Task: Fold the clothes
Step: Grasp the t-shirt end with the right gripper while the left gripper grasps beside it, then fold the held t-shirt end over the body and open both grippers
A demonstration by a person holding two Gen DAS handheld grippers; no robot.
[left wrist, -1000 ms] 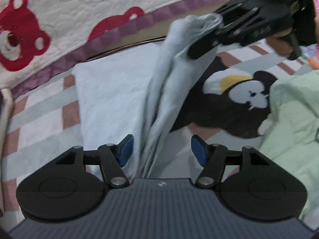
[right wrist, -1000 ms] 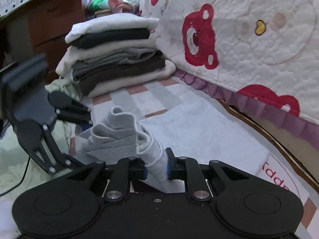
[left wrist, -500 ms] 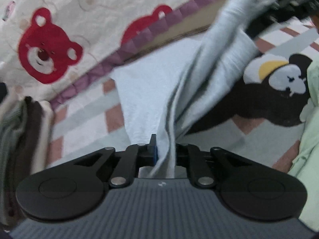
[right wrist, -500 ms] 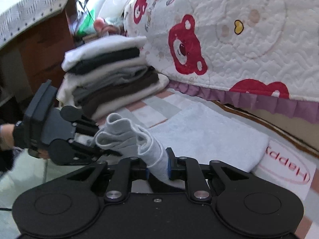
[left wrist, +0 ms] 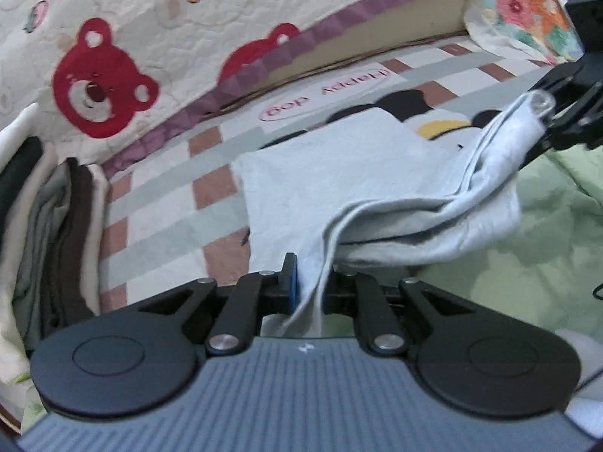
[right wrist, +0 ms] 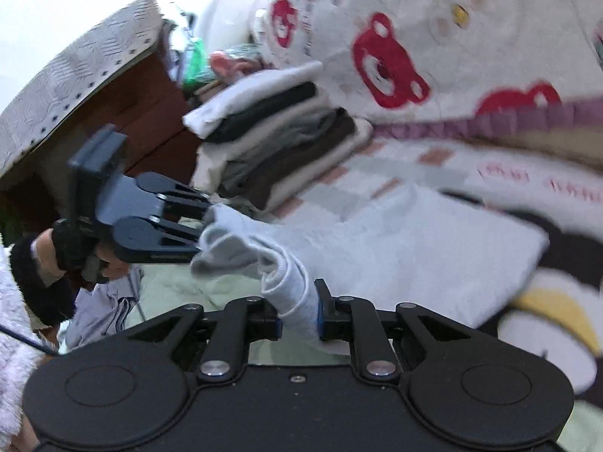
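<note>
A light grey garment lies partly flat on the checked mat, with its near edge lifted and bunched. My left gripper is shut on one end of that lifted edge. My right gripper is shut on the other end, where the grey garment rolls up between its fingers. In the left wrist view the right gripper shows at the far right, holding the cloth's corner. In the right wrist view the left gripper shows at the left, held by a hand in a dark cuff.
A stack of folded clothes stands at the left end of the mat, beside a bear-print quilt. A pale green cloth lies to the right. A wooden cabinet stands behind the stack.
My left gripper went from open to shut on the garment's edge. Both grippers then drew the lifted edge back and to the right, over the flat part, and both views swung.
</note>
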